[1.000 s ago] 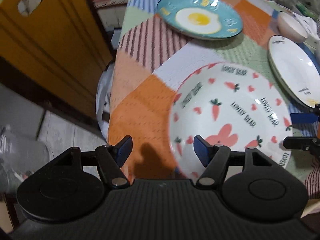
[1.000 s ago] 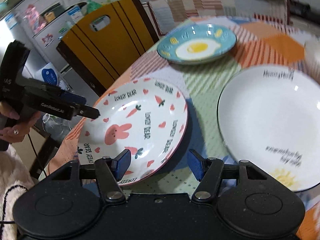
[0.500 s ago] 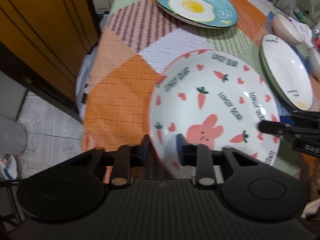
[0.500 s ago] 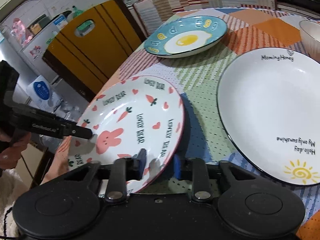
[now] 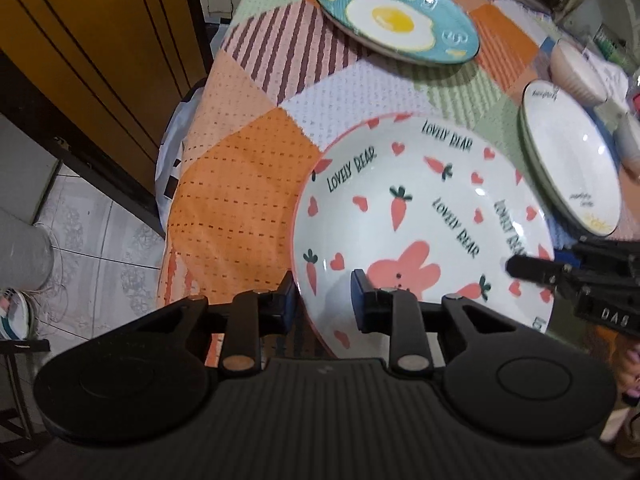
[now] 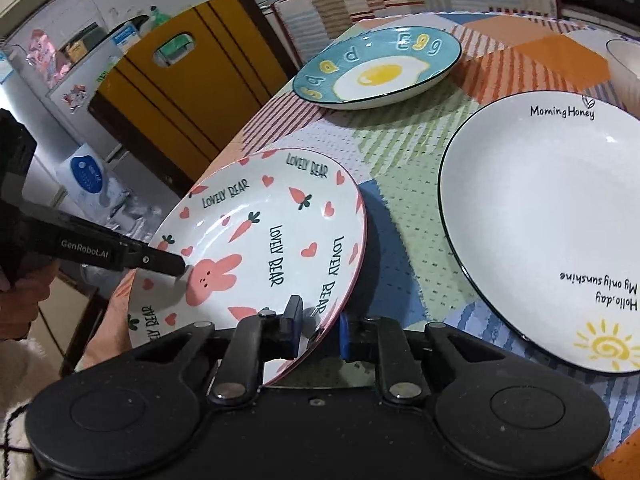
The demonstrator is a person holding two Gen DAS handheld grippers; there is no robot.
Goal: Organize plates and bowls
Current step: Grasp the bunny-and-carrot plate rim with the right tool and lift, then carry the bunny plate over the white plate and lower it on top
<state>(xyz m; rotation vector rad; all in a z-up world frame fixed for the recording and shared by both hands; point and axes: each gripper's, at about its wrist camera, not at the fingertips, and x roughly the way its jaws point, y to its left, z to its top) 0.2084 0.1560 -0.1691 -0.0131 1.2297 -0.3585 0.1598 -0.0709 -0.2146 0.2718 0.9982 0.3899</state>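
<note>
A white plate with a pink rabbit, carrots and hearts (image 5: 420, 208) (image 6: 260, 240) lies near the table's left edge. My left gripper (image 5: 323, 300) is shut on its near-left rim, one pad over the plate and one under. On the opposite rim my right gripper (image 6: 320, 328) is shut the same way. Each gripper shows in the other's view: the left gripper (image 6: 172, 266) reaches in beside the rabbit, and the right gripper (image 5: 516, 268) comes in from the right. In the right wrist view the plate sits tilted, its right edge casting a shadow on the cloth.
A teal fried-egg plate (image 5: 396, 20) (image 6: 376, 72) sits at the far side of the patchwork tablecloth (image 5: 240, 184). A large white plate (image 5: 572, 160) (image 6: 552, 220) lies to the right, a pale bowl (image 5: 576, 68) beyond it. A yellow chair back (image 6: 180, 80) stands left of the table.
Both grippers went from open beside the rabbit plate to shut on its opposite rims. The plate now sits tilted, with its right edge raised.
</note>
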